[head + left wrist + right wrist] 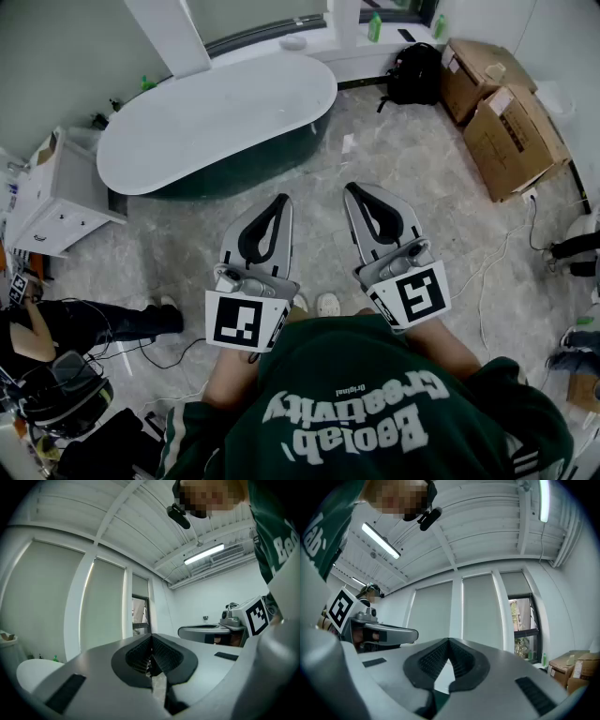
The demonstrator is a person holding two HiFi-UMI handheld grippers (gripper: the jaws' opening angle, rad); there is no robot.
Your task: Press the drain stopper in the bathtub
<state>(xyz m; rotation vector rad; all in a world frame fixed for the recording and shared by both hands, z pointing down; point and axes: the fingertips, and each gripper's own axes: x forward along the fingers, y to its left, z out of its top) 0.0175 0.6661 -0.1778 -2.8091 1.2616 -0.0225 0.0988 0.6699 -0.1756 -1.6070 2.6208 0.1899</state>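
The bathtub (216, 112), a white oval with a dark outer wall, stands on the marble floor ahead and to the left. I cannot make out its drain stopper in any view. My left gripper (283, 200) and right gripper (352, 188) are held side by side in front of my chest, well short of the tub and pointing forward. Both are shut with nothing between the jaws. In the left gripper view the left gripper's (151, 638) jaws meet, tilted up at windows and ceiling. The right gripper's (449, 642) jaws also meet.
Cardboard boxes (511, 131) and a black backpack (417, 70) sit at the far right. A white drawer cabinet (52, 197) stands left of the tub. A seated person's legs (103, 323) and cables lie at the left. A white pillar (169, 33) rises behind the tub.
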